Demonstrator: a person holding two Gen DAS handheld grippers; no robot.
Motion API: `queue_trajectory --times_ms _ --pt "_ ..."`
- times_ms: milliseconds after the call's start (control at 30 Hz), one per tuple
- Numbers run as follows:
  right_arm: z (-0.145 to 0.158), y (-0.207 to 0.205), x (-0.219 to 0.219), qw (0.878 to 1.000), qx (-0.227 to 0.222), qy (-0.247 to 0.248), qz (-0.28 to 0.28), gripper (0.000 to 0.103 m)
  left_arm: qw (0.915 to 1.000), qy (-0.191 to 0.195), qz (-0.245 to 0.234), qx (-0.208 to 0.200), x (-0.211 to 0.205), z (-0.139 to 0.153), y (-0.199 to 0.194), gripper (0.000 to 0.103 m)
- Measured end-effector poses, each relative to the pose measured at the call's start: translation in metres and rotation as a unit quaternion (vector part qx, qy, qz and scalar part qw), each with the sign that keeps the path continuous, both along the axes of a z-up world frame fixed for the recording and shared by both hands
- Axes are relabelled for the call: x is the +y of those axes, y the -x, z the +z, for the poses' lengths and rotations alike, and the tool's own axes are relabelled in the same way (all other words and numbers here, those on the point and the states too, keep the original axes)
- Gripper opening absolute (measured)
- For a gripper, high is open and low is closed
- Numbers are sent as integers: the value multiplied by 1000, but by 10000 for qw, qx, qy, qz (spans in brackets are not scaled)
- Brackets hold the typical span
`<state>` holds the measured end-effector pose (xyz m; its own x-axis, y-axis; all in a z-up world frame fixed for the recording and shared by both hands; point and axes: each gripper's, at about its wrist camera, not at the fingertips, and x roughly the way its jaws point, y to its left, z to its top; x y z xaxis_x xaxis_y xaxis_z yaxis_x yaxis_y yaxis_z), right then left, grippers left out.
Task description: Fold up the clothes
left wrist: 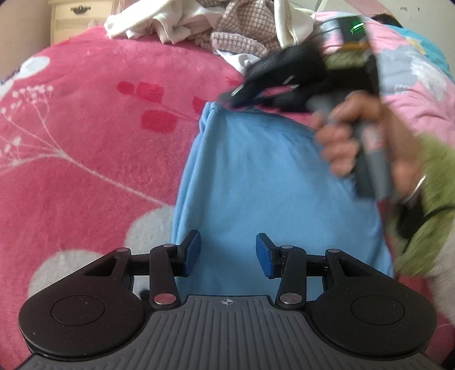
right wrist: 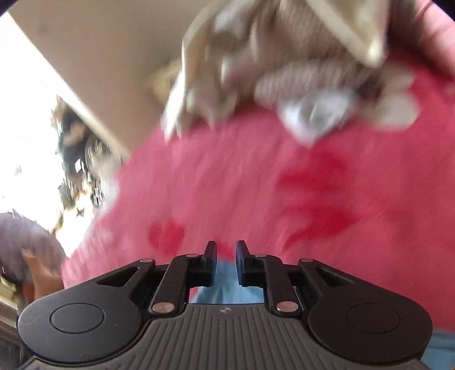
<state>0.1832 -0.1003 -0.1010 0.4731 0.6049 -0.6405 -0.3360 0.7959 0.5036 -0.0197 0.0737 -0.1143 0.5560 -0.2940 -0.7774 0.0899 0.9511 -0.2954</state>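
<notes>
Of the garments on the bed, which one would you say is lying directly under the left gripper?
The light blue garment: smoothed flat beneath the open left gripper, while the cream and checked clothes sit heaped at the far edge.

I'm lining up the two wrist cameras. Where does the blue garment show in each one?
Left wrist: blue garment fills the centre, spread on the pink blanket.
Right wrist: only a blurred strip between and just behind the right hand-held gripper fingers.
Shared landmark: the pink blanket.
</notes>
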Motion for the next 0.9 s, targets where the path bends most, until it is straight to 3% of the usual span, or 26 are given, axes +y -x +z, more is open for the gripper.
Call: queue_trajectory --times_ms 133,267,333,400,467,600,667,733,767,833,900 --pt "26 32 -61 9999 55 65 150 24 10000 50 56 -21 3 2 -1 43" --pt "-4 42 -96 9961 668 564 -101 26 9999 77 100 -22 2 1 0 43" --pt "-16 35 -114 9931 743 718 -548 12 9999 4 115 -67 0 0 1 43" --pt "-8 34 -136 9868 436 802 -1340 18 9997 -147 102 -154 -4 -1 4 43" --pt "15 46 -151 9856 33 680 -1546 18 9992 -322 76 -227 -7 0 8 43" --pt "42 81 -149 9926 -22 892 -826 24 9982 -527 4 -279 -12 0 8 43" --pt "37 95 -142 9957 171 829 -389 26 9977 -608 -19 -288 -15 -1 8 43" --pt "20 97 -136 9951 353 878 -294 26 9972 -690 -41 -296 -17 -2 8 43" --pt "11 98 -133 9944 437 924 -270 25 9969 -731 -53 -301 -19 -2 8 43" --pt "-5 92 -135 9815 410 1644 -890 30 9962 -813 -75 -309 -21 -3 8 43" --pt "10 101 -143 9833 161 1374 -1183 30 9953 -907 -100 -337 -24 -3 10 43"
